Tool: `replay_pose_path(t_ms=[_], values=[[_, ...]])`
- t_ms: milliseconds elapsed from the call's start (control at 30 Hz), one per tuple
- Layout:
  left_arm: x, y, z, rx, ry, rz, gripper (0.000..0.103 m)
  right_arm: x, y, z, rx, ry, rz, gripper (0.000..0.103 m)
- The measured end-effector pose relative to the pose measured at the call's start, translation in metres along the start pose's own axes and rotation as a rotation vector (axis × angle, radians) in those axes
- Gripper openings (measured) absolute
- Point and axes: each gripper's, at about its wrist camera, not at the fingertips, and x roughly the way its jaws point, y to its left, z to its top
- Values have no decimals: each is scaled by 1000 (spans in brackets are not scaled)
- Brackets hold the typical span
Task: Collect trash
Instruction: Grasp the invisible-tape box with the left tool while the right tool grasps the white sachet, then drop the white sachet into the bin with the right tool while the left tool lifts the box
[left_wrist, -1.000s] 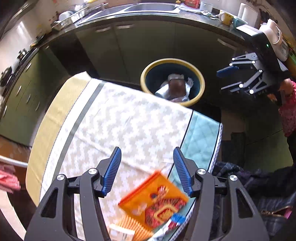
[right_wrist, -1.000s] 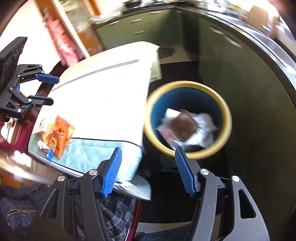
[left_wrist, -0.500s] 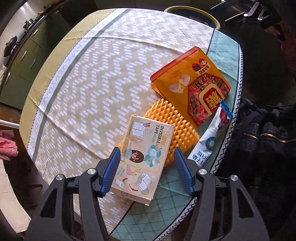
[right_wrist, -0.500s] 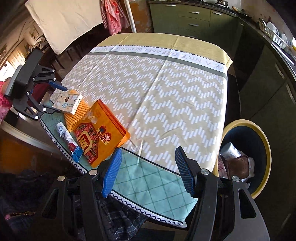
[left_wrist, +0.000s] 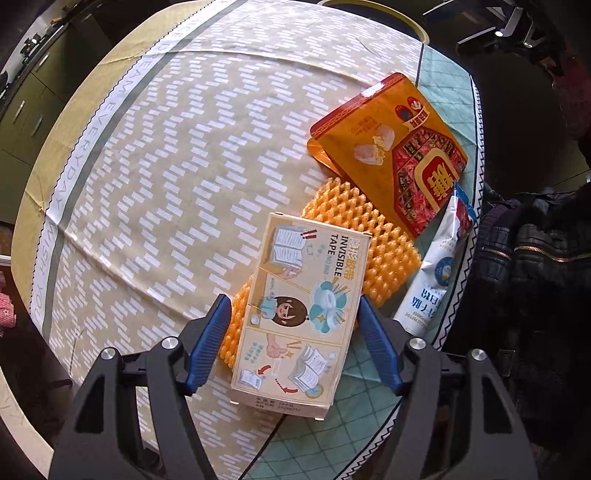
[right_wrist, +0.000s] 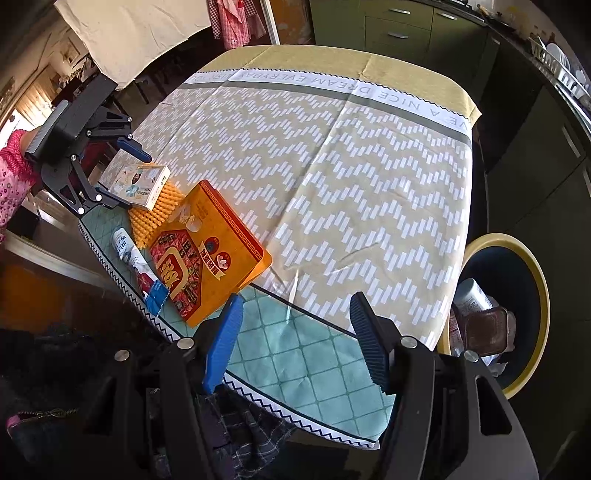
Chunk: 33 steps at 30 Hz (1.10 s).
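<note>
The yellow-rimmed dark bin (right_wrist: 517, 314) at four o'clock already holds some trash. Four pieces remain on the tablecloth; the left gripper (left_wrist: 291, 343), fingers apart, straddles the cream cardboard tape box (left_wrist: 303, 310). The right gripper (right_wrist: 295, 339) hovers spread, holding nothing.

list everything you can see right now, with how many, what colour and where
Tape box: 1, cream, lying on the foam net, between the left gripper's fingers.
Foam net: 1, orange, under the box near the table edge.
Snack pouch: 1, orange and red, flat on the table beyond the net.
Sachet: 1, white and blue, at the table edge beside the pouch.
Tablecloth: 1, tan and white zigzag with a teal border, covering the table.
Bin: 1, yellow rim, dark blue inside, on the floor by the table, trash inside.
Left gripper: 1, black with blue pads, open around the box.
Right gripper: 1, black with blue pads, open over the teal border.
</note>
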Motion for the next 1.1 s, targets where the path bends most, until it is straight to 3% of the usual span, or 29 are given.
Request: replay_pose_path(t_ms=[100, 267, 567, 667, 733, 767, 1067, 1100], values=[[3, 0, -1, 0, -6, -17, 59, 3, 5, 4, -14, 5, 8, 60], [-5, 4, -3, -33, -67, -5, 58, 4, 25, 12, -73, -2, 45, 60], [-36, 13, -11, -89, -145, 60, 58, 33, 138, 8, -525, 22, 130, 61], [-45, 14, -13, -91, -160, 74, 58, 53, 164, 8, -608, 71, 159, 52], [-47, 11, -14, -95, -171, 81, 58, 66, 174, 11, -631, 105, 178, 35], [-50, 9, -14, -96, -175, 86, 58, 72, 179, 12, -642, 122, 179, 32], [-58, 5, -29, -109, -188, 94, 58, 102, 199, 20, -699, 170, 150, 30], [-58, 6, -30, -111, -189, 93, 58, 105, 201, 19, -706, 176, 140, 24]])
